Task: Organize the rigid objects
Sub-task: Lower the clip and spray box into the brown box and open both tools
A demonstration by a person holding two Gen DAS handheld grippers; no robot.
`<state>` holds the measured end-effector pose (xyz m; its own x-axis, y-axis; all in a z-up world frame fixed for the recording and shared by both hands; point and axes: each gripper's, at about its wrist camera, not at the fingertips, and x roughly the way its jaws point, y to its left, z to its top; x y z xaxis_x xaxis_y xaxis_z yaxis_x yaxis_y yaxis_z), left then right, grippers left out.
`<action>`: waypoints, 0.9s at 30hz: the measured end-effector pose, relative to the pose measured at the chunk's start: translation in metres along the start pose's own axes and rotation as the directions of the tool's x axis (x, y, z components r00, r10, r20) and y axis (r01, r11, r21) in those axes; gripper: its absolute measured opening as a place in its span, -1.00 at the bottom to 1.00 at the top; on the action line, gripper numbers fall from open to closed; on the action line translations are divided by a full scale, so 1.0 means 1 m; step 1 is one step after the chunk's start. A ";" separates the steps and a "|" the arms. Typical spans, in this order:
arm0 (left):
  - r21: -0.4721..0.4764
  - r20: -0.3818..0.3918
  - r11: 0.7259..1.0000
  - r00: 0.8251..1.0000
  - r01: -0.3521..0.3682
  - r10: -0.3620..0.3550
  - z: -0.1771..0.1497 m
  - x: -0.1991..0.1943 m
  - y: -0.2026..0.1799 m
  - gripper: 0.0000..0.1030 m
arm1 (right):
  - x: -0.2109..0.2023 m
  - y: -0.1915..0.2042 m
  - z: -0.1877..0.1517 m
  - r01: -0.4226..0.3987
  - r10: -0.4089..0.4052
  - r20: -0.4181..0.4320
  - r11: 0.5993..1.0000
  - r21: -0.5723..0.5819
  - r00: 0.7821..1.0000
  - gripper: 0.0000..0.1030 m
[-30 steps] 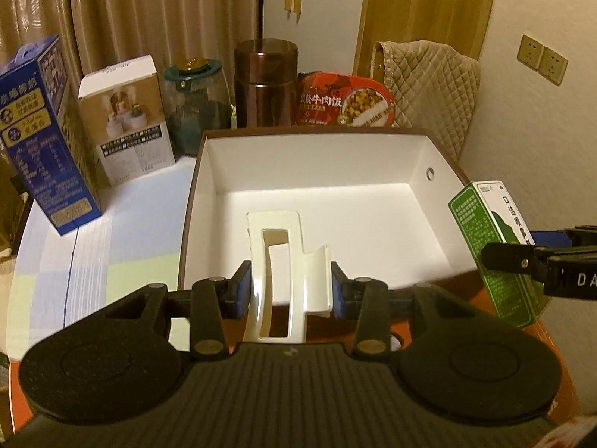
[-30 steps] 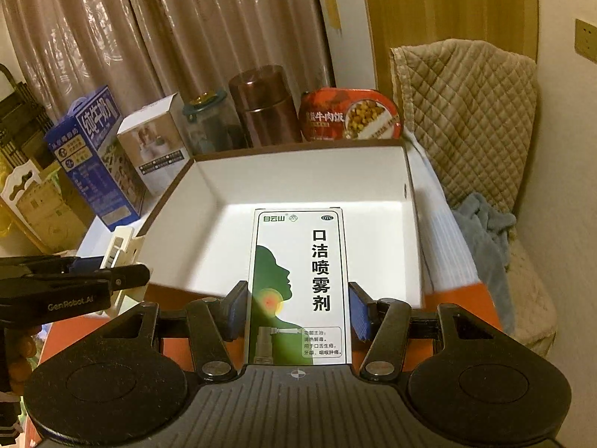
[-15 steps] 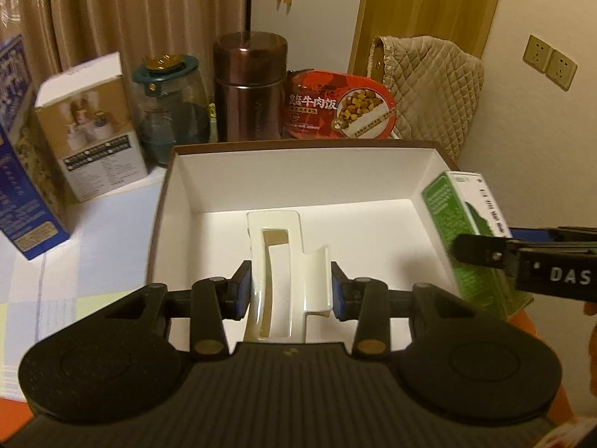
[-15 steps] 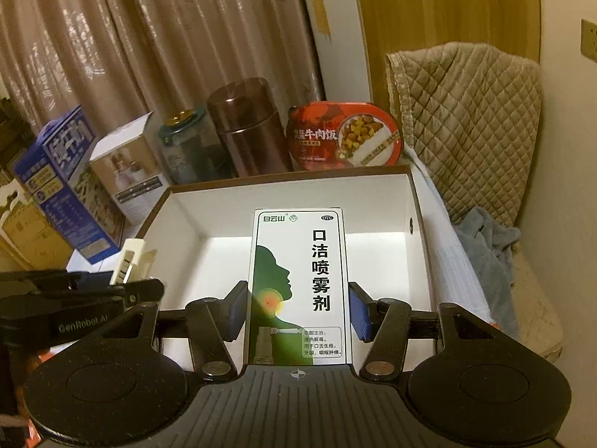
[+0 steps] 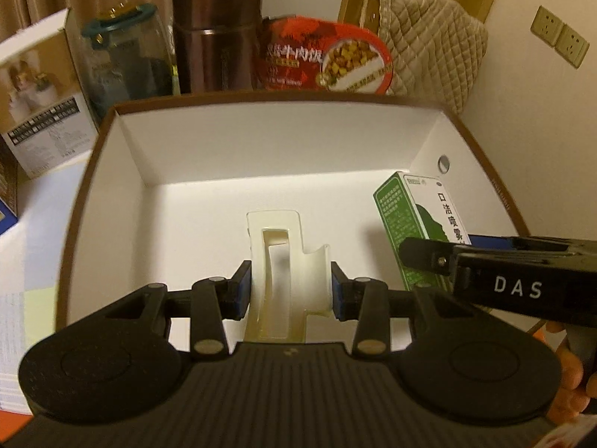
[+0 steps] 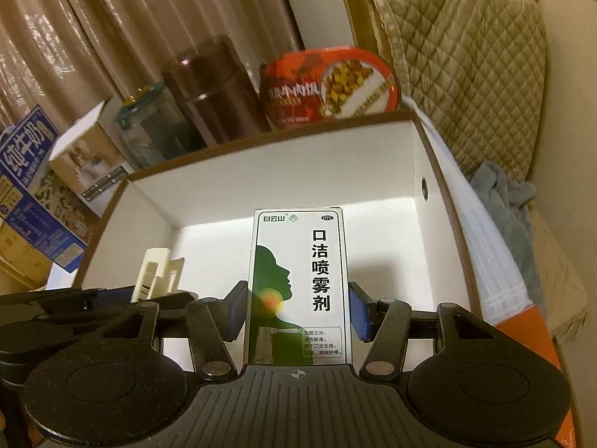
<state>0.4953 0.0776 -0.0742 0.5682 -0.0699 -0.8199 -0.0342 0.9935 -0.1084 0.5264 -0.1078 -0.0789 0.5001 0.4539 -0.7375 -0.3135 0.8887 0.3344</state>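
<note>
Open box (image 5: 485,171) at frame centre in both wrist views, interior bare. Over it: clip-shaped plastic piece (image 5: 287,261) between the left gripper (image 5: 288,287) pads at lower centre of the left view, and spray carton (image 6: 298,283) between the right gripper (image 6: 298,310) pads at lower centre of the right view, the carton right of the plastic piece. Behind the box's far wall, left to right: milk carton (image 6: 26,183), photo-printed box (image 5: 41,100), glass jar (image 5: 123,56), metal canister (image 5: 216,33), meal tub (image 5: 324,59), quilted cover (image 5: 429,41); wall sockets (image 5: 559,37) at upper right of the left view.

green-white carton (image 6: 298,283) — cream holder (image 5: 285,265)
</note>
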 end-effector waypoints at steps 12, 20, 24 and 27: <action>-0.036 -0.026 0.999 1.000 -0.009 0.008 0.000 0.018 0.005 0.07 | 0.014 -0.003 -0.003 0.030 -0.030 -0.035 1.000 0.000 0.999 0.01; -0.030 -0.013 0.999 1.000 -0.021 0.021 0.001 0.006 0.011 0.09 | 0.013 -0.004 -0.001 -0.006 0.007 -0.032 1.000 0.026 0.999 0.01; -0.028 -0.004 0.999 0.999 -0.033 0.033 -0.001 -0.001 0.015 0.10 | 0.010 -0.006 0.000 -0.022 0.023 -0.024 0.998 0.055 0.999 0.20; -0.024 0.007 0.999 0.999 -0.037 0.037 -0.003 -0.008 0.016 0.10 | 0.004 -0.003 0.000 -0.030 0.031 -0.022 0.999 0.042 0.999 0.30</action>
<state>0.4877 0.0939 -0.0710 0.5720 -0.0322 -0.8196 -0.0748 0.9930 -0.0913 0.5290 -0.1084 -0.0830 0.4720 0.4798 -0.7396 -0.2939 0.8766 0.3811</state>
